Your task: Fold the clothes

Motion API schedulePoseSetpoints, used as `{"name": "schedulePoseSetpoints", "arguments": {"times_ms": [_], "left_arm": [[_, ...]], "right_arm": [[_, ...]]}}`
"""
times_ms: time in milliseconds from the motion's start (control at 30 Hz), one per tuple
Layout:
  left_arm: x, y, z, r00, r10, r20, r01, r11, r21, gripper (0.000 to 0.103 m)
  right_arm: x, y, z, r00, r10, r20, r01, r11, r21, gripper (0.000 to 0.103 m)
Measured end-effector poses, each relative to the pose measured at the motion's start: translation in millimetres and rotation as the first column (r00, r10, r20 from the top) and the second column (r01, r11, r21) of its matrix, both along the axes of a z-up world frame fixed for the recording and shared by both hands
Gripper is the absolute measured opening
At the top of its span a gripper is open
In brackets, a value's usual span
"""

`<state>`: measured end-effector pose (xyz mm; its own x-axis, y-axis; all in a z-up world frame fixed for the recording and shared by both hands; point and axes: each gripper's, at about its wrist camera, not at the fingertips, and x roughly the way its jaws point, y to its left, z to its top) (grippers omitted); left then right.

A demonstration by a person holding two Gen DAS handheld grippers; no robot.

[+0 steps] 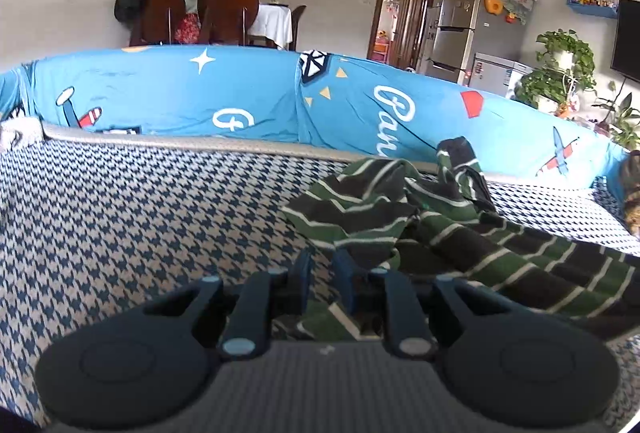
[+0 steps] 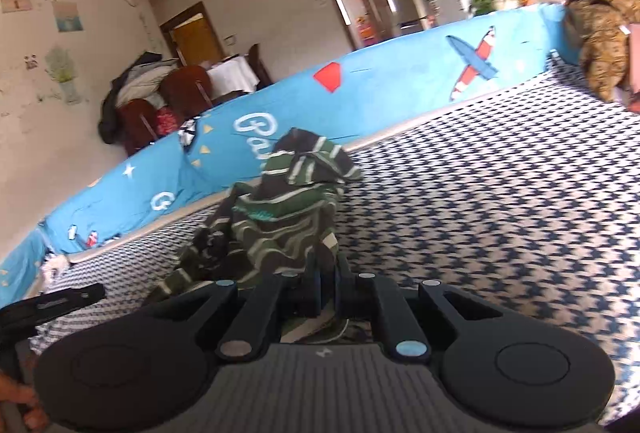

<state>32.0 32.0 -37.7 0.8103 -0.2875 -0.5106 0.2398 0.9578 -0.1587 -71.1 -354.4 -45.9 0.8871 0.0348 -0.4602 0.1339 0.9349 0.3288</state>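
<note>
In the left wrist view, the striped garment (image 1: pixel 420 217), green and near-black with thin white lines, lies rumpled on the houndstooth cover (image 1: pixel 140 217), filling the centre and right of the frame. Its long axis runs from the lower centre, at the fingertips, up and out toward the right edge, with one sleeve-like part raised against the blue printed sheet (image 1: pixel 248 93) at upper centre right. The left gripper (image 1: pixel 322 273) sits at bottom centre with its jaws nearly together, and a fold of the striped cloth passes between them, so it is pinching the near edge of the garment. The rest of the garment spreads ahead of and to the right of that gripper.

In the right wrist view, the striped garment (image 2: pixel 280 217) rises in a bunched ridge from the bottom centre toward the middle of the frame, its long axis pointing up and slightly right, its top end standing before the blue printed sheet (image 2: pixel 400 81). The right gripper (image 2: pixel 328 281) is at bottom centre, jaws drawn almost fully together on a hem of the cloth. The garment lies straight ahead of it and trails off to the lower left, over the houndstooth cover (image 2: pixel 500 213). A brownish bundle (image 2: pixel 604 45) sits at the upper right edge.
</note>
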Motion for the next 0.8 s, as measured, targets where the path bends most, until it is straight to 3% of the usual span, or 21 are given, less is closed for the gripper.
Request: {"name": "schedulePoseSetpoints", "arguments": {"times_ms": [133, 333, 500, 567, 633, 800], "left_arm": [[-3, 2, -4, 1.000, -0.019, -0.022, 0.018, 1.000, -0.017, 0.018], [6, 4, -13, 0.996, -0.026, -0.088, 0.019, 0.997, -0.081, 0.034], [12, -6, -19, 0.996, -0.041, -0.083, 0.034, 0.995, -0.092, 0.058], [14, -13, -20, 0.996, -0.063, -0.070, 0.057, 0.995, -0.088, 0.076], [17, -20, -22, 0.996, -0.078, -0.052, 0.074, 0.994, -0.076, 0.085], [28, -34, -29, 0.992, -0.110, -0.067, 0.106, 0.993, -0.057, 0.089]], "right_arm": [[-3, -3, -4, 0.999, -0.032, -0.028, 0.031, 0.999, -0.022, 0.011], [-5, -15, -8, 0.996, -0.087, -0.031, 0.088, 0.996, 0.015, 0.013], [1, 1, -10, 0.999, -0.001, -0.043, -0.001, 1.000, -0.028, 0.013], [5, 7, -14, 0.997, 0.044, -0.061, -0.046, 0.999, -0.019, 0.013], [9, 14, -18, 0.993, 0.079, -0.082, -0.080, 0.997, -0.009, 0.013], [13, 25, -25, 0.986, 0.128, -0.110, -0.131, 0.991, -0.017, 0.013]]}}
